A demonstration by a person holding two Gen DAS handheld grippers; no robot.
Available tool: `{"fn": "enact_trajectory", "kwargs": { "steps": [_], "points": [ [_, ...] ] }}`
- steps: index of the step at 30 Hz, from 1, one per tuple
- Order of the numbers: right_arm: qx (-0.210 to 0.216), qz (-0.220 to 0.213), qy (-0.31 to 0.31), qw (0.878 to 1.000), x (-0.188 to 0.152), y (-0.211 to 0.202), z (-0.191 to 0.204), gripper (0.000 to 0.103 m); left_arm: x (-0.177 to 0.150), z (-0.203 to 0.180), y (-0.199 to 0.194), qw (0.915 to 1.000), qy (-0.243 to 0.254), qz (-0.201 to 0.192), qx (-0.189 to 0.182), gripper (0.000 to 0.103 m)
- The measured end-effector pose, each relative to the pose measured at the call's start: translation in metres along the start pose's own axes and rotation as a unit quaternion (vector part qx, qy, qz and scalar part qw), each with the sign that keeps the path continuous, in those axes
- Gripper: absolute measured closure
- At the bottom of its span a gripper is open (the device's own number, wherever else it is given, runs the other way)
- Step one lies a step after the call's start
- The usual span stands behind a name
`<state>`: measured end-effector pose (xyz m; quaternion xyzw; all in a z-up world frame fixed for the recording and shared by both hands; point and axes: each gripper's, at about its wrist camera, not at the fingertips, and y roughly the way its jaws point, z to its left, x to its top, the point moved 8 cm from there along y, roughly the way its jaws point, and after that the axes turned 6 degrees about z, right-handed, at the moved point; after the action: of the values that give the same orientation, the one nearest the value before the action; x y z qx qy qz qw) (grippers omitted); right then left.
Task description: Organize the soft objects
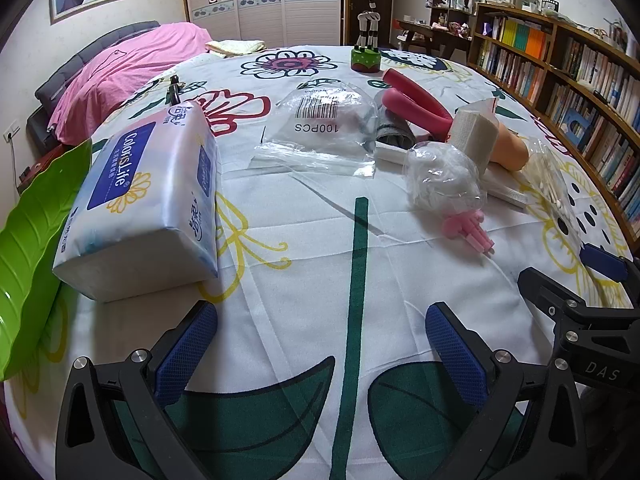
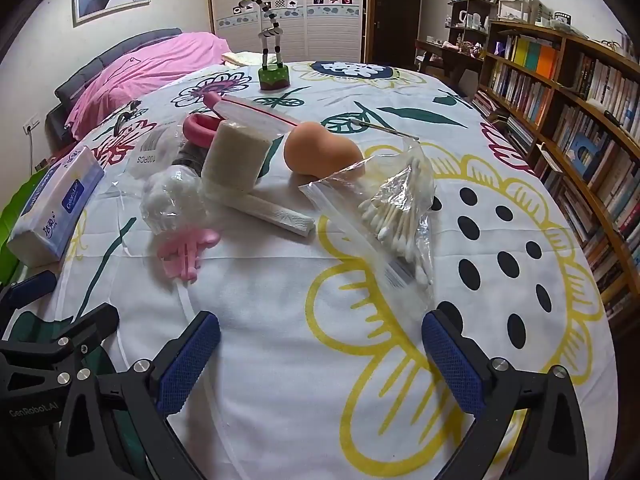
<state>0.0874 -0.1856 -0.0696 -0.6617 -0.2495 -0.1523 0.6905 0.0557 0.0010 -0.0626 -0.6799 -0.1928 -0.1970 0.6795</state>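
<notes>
On the flowered cloth lie a pack of tissues [image 1: 140,204] [image 2: 56,204], a bag of cotton balls [image 1: 440,176] [image 2: 172,196], a bag of cotton swabs [image 2: 396,212] [image 1: 548,180], a beige makeup sponge [image 2: 320,152] [image 1: 508,148], a gauze roll in a bag [image 2: 236,156] [image 1: 474,128], a clear bag marked 100PCS [image 1: 320,128] and pink foam pieces [image 2: 188,252] [image 1: 468,228]. My left gripper [image 1: 320,344] stands open over bare cloth, short of the tissues. My right gripper [image 2: 320,356] is open too, below the swab bag. Each shows at the edge of the other's view.
A green leaf-shaped tray [image 1: 36,240] sits at the left edge by the tissues. A zebra toy on a green stand [image 1: 366,60] [image 2: 274,76] stands at the back. Pink tongs [image 1: 416,100] lie behind the bags. Bookshelves [image 2: 580,120] line the right side.
</notes>
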Motion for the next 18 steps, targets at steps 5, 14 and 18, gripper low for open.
{"fn": "enact_trajectory", "kwargs": {
  "steps": [5,14,18],
  "points": [
    [0.0,0.0,0.001,1.0,0.001,0.0,-0.003,0.0,0.0,0.0,-0.001,1.0,0.0,0.0,0.0,0.0],
    [0.0,0.003,0.008,1.0,-0.005,-0.004,-0.007,0.0,0.0,0.0,-0.001,1.0,0.0,0.0,0.0,0.0],
    [-0.003,0.006,0.01,1.0,-0.006,-0.004,-0.01,0.0,0.0,0.0,-0.001,1.0,-0.001,0.0,0.0,0.0]
  ]
}}
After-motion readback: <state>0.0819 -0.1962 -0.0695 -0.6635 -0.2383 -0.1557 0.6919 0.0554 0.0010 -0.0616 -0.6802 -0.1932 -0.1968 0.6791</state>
